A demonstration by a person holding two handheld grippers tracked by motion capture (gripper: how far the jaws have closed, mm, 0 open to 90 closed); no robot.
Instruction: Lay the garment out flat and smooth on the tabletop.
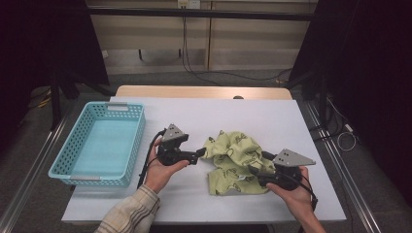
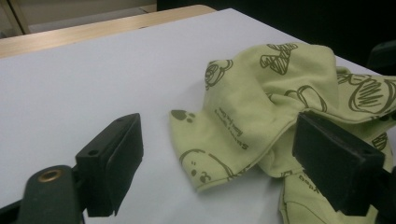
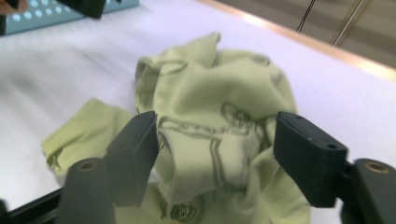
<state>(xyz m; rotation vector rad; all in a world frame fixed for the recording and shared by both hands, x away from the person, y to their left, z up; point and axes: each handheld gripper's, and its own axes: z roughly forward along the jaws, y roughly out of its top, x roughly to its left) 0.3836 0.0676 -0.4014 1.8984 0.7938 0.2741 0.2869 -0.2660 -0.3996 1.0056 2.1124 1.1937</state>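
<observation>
Cloth (image 1: 236,162) crumpled between both tongs | left tongs (image 1: 200,154) released at its edge | right tongs (image 1: 257,165) released over it

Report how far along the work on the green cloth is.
Done: nothing visibly finished; the green cloth lies crumpled on the white table, and the blue basket holds nothing. In hand: the left gripper and right gripper sit at opposite edges of the cloth, jaws open, pads not pressing it. Left: probably gripping it, then straightening or folding it, perhaps moving it to the basket.
</observation>
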